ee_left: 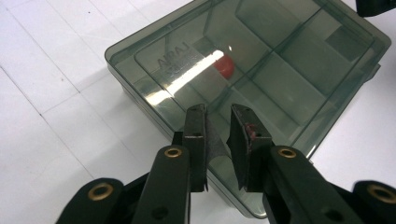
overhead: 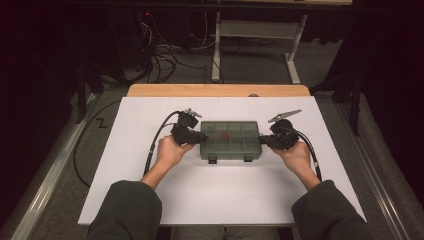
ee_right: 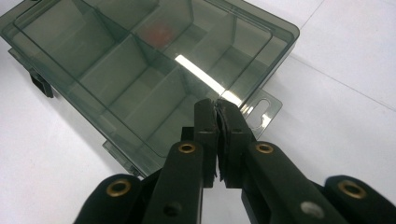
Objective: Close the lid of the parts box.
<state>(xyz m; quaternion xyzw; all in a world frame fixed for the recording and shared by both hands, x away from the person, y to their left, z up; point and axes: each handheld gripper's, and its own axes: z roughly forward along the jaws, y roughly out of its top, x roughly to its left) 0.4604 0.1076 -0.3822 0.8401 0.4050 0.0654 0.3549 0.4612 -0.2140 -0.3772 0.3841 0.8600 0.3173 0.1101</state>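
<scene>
Fingers [ee_right: 205, 126] of the right gripper [ee_right: 217, 105] squeezed flat together, nothing between, tips over the near edge of the box [overhead: 230, 140]. Fingers [ee_left: 194, 135] of the left gripper [ee_left: 217, 108] a little apart, over the other end of the box, clamped on nothing.

Big white table [overhead: 150, 200] first. Box in the middle of the high view, flat, lid down, clips at the front looking shut. One gripper at each end. Small red thing [ee_left: 224, 66] inside, upper middle of the left gripper view. Lid not yet opened; most of the work probably left.
</scene>
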